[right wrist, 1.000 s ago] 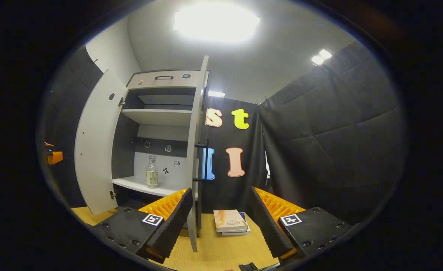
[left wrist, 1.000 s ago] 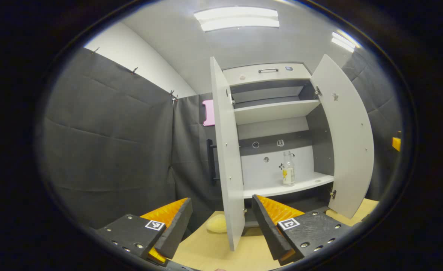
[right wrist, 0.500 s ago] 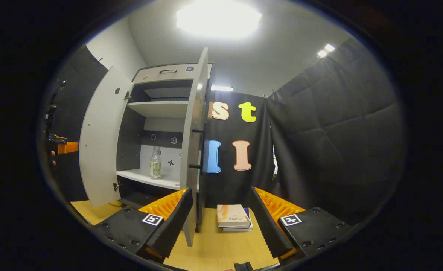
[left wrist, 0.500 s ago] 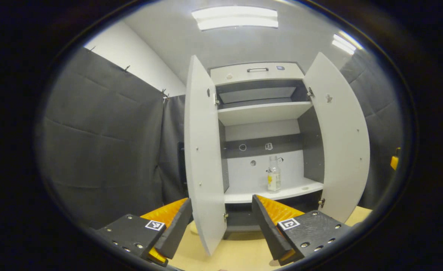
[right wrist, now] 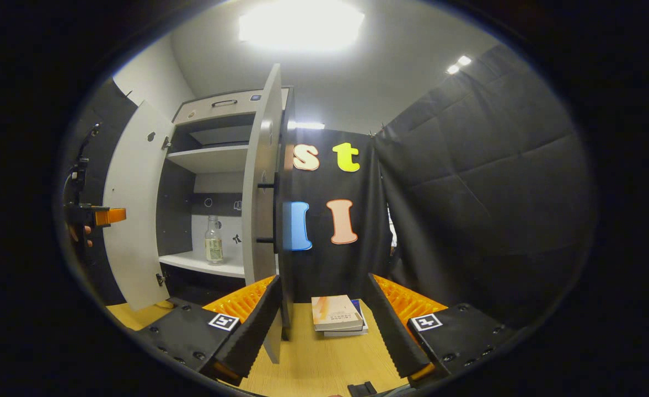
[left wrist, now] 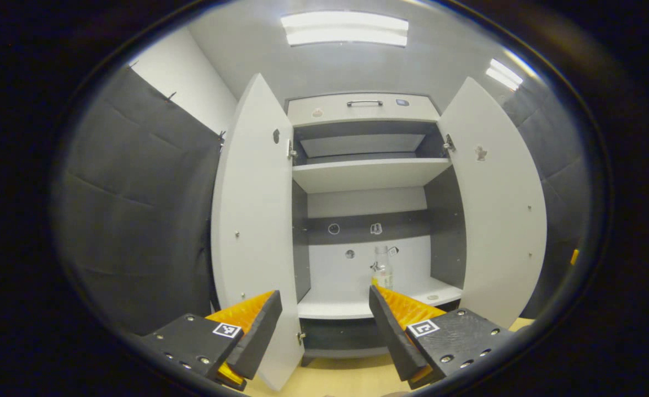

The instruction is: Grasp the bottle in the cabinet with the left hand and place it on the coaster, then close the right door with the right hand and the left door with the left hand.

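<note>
Cabinet (left wrist: 365,107) doors stood wide apart ahead of me, and through the left gripper view I looked straight into the white interior. Between the left door (left wrist: 252,220) and the right door (left wrist: 495,204), the bottle (left wrist: 382,269) stood upright on the lower shelf (left wrist: 330,303), toward its right half, with the empty upper shelf (left wrist: 368,173) above it. My left gripper (left wrist: 324,331) hung in front of the cabinet with its fingers spread, gripping nothing, and the tip of its right finger (left wrist: 396,325) overlapped the bottle's base in that view, though the bottle sat well behind it. From the right gripper view the bottle (right wrist: 212,240) showed deep inside, left of the right door (right wrist: 263,193), which I saw nearly edge-on with its dark handle (right wrist: 272,212) facing the booth wall. My right gripper (right wrist: 321,325) was likewise spread and empty, held low over the wooden table (right wrist: 313,364); the door's lower edge came down just beside its left finger (right wrist: 252,325), and I could not tell whether they touched. A small stack of books (right wrist: 338,316) lay on the table between my right fingers, farther off. At the far left of that view I saw my left gripper (right wrist: 103,216) with a hand (right wrist: 79,231) behind it, in front of the left door (right wrist: 134,220). Something pale yellow (right wrist: 163,304) lay on the table below that door, too hidden to name.
</note>
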`<state>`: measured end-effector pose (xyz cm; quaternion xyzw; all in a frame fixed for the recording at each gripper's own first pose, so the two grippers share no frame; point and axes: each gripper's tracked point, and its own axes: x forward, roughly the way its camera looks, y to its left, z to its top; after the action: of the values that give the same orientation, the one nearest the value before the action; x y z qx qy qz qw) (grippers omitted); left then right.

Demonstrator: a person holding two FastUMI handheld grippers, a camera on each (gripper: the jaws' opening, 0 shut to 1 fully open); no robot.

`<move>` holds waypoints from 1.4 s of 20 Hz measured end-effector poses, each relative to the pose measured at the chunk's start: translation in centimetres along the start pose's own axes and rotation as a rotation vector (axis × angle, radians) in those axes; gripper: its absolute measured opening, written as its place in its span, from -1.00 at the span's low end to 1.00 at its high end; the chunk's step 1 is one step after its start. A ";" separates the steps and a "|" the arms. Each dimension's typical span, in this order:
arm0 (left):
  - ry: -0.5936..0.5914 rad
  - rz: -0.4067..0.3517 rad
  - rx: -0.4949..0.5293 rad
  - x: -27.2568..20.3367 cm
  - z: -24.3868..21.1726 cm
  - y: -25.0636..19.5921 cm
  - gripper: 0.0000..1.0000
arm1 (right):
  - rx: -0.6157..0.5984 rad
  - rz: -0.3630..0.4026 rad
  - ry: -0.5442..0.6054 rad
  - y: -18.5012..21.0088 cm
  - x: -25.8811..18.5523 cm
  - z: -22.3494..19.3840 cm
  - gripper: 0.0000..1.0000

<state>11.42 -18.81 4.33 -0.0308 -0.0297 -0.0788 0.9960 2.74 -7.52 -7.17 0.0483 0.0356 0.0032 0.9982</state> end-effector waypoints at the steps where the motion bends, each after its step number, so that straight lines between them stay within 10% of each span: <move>1: 0.005 -0.014 -0.011 1.1 -0.3 -0.5 0.87 | -0.005 -0.012 0.007 -0.2 0.3 -0.3 0.94; 28: 0.094 -0.341 -0.075 27.2 -7.1 -12.7 0.86 | -0.083 -0.334 0.069 -1.8 3.6 -2.9 0.92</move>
<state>36.61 -36.00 -0.31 -0.0586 0.0150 -0.2489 0.9666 6.17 -9.04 -10.50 0.0005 0.0771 -0.1596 0.9842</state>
